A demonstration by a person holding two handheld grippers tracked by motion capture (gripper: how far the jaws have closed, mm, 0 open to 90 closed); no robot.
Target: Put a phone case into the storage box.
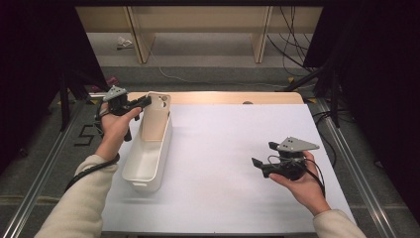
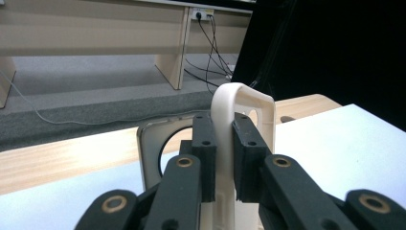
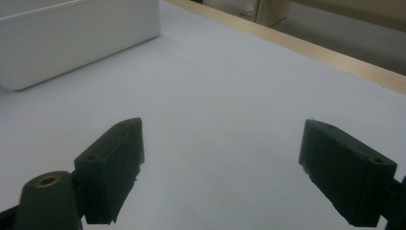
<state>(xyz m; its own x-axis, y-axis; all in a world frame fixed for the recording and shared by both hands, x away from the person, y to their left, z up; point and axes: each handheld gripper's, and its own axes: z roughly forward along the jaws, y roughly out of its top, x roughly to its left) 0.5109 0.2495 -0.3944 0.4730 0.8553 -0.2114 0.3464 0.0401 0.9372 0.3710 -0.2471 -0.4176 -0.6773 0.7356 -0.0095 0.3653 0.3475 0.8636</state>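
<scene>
At the far left of the desk (image 1: 237, 163) sits a long white plastic bin (image 1: 147, 161), lying lengthwise from the near side toward the back edge, close to the left border of the white sheet that covers the desktop. The left tongs (image 1: 143, 101) have its far end wall (image 2: 225, 124) in their grip — seen from their own camera, the two black pads (image 2: 205, 148) press flat on either side of the thin white wall, just below the arched handle cutout. The person's left hand (image 1: 116, 124) holds them level above the bin's far end. The right tongs (image 1: 264, 157) hang low over bare white surface at the right side — jaws spread wide, nothing between them, well apart from the bin.
</scene>
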